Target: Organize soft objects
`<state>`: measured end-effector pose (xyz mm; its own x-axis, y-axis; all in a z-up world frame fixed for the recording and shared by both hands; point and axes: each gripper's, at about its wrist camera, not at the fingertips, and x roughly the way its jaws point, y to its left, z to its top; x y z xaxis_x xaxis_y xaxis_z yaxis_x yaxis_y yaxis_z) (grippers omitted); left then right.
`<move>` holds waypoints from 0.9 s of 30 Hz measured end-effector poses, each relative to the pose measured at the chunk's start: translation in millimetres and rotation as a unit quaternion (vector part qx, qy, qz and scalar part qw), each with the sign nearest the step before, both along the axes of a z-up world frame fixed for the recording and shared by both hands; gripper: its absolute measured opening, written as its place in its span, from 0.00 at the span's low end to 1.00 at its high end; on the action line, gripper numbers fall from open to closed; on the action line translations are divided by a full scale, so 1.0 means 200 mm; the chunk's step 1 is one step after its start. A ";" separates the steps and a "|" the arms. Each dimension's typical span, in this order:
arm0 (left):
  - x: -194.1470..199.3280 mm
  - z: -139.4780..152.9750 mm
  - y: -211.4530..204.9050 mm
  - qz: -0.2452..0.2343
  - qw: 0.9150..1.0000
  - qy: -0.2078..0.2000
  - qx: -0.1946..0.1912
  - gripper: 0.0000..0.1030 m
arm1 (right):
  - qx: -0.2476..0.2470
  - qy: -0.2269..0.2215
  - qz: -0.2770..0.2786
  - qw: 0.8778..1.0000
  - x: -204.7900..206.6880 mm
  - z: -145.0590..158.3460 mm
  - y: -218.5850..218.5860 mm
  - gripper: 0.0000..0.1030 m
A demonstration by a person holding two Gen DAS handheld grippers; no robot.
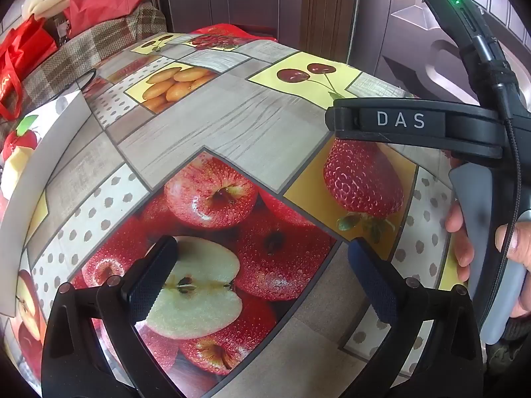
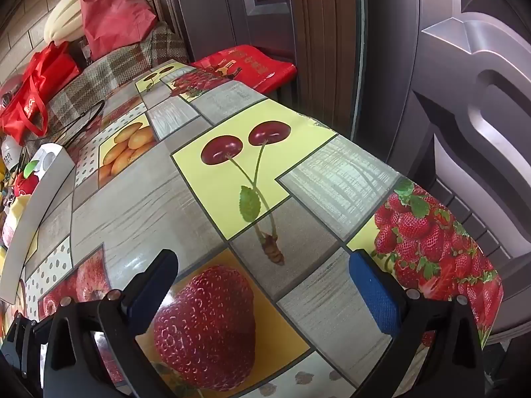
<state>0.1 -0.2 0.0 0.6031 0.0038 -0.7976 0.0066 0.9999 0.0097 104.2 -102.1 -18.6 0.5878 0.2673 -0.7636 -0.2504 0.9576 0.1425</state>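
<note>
Both my tongs are wide open and hold nothing: left gripper (image 1: 262,265), right gripper (image 2: 264,275). The soft toys (image 1: 20,152) sit in the white box (image 1: 49,152) at the left edge. Reaching over, I could bump the box wall and push it off the table (image 1: 212,122).

Your left gripper (image 1: 262,275) is spread wide, nothing between its dark padded fingers (image 1: 151,275), angled down over the bench. Your right gripper (image 2: 265,292) is likewise wide apart and empty. In the left wrist view your right hand (image 1: 491,252) wraps the right unit's grey handle.
</note>
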 end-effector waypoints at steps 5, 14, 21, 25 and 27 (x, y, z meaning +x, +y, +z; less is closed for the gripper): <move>0.00 0.00 0.00 0.000 1.000 0.000 -0.001 0.99 | -0.009 0.000 0.000 1.000 0.01 -0.01 0.01 1.00; 0.00 0.00 0.00 0.000 1.000 0.000 -0.001 0.99 | -0.005 -0.001 -0.001 1.000 0.00 -0.01 0.00 1.00; 0.00 0.00 0.00 0.000 1.000 0.000 -0.001 0.99 | -0.003 -0.001 0.000 1.000 0.00 -0.01 0.00 1.00; 0.00 0.00 0.00 0.000 1.000 0.000 -0.001 0.99 | -0.003 -0.002 0.000 1.000 0.00 -0.01 0.00 1.00; 0.00 0.00 0.00 0.000 1.000 0.000 -0.001 0.99 | -0.002 -0.002 0.000 1.000 0.00 -0.01 0.00 1.00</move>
<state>0.1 -0.1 0.0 0.6034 0.0023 -0.7974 0.0065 0.9999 0.0079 104.1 -102.9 -20.0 0.5904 0.2641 -0.7627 -0.2500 0.9583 0.1383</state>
